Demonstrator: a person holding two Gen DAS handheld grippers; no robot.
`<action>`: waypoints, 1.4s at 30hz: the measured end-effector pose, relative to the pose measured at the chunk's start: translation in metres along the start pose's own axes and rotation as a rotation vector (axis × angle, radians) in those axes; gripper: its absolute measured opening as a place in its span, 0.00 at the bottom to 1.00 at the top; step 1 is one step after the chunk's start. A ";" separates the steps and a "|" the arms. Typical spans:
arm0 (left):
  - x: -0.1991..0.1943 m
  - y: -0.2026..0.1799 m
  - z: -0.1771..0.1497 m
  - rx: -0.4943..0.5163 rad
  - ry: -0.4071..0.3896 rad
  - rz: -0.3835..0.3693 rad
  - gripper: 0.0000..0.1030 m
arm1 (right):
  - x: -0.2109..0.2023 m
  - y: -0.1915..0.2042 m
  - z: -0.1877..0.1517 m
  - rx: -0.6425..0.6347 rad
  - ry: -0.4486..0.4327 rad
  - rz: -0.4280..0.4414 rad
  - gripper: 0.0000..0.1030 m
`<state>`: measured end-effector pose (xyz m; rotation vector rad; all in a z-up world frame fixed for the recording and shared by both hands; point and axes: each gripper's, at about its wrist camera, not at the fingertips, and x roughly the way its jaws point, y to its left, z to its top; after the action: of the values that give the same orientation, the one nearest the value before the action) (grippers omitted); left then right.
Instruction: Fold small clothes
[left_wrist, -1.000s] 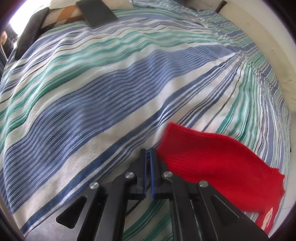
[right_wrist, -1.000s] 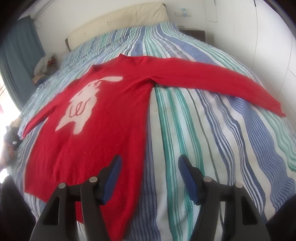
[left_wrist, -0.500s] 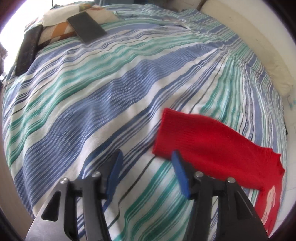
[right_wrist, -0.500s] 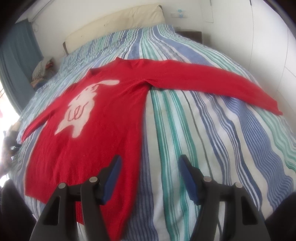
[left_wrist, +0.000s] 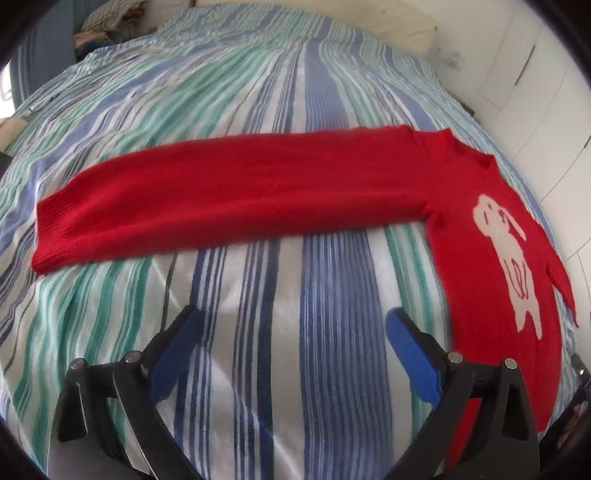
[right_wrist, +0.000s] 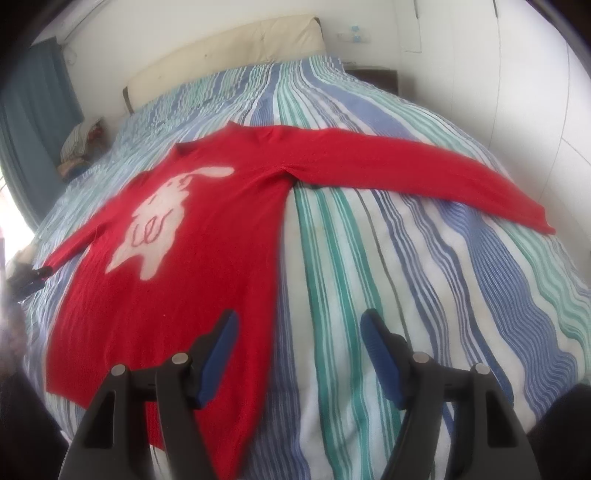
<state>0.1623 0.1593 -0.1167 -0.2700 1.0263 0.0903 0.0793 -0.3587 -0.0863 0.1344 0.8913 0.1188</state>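
left fingers: blue pads spread as wide as they go and still opening, nothing between them but striped bed sheet; they hold nothing
right fingers: jaws partly apart and opening, empty; the left pad hangs over the sweater's side edge near the hem, the right pad over bare sheet, neither pressing on cloth
red sweater: lies flat and face up on the bed, white rabbit motif showing, collar toward the headboard, hem toward the foot edge of the bed
sleeves: both stretched straight out toward the bed's two side edges; the sleeve in the left view runs fully extended across the sheet, cuff toward that side edge
why laid so: spread flat with sleeves out, the garment looks prepared for a first fold; no fold is made yet
left hand pose: tool pitched steeply down at the bed, hovering below the sleeve, clear of the cloth
right hand pose: tool also tilted well down, poised over the lower side edge of the body, likely placed to pinch that edge
likely next need: each pair of fingers must close on a single layer of knit without bunching the sheet
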 end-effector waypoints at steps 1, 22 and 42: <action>0.009 -0.003 -0.009 0.040 0.007 0.022 0.99 | -0.001 -0.001 0.000 0.001 -0.004 -0.003 0.66; 0.006 -0.014 -0.024 0.136 -0.097 0.099 1.00 | -0.001 0.001 0.002 -0.006 -0.006 0.000 0.67; 0.007 -0.014 -0.024 0.135 -0.096 0.099 1.00 | 0.001 -0.005 0.003 0.036 -0.006 0.010 0.68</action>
<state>0.1490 0.1391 -0.1313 -0.0908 0.9458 0.1214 0.0821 -0.3641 -0.0862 0.1729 0.8875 0.1115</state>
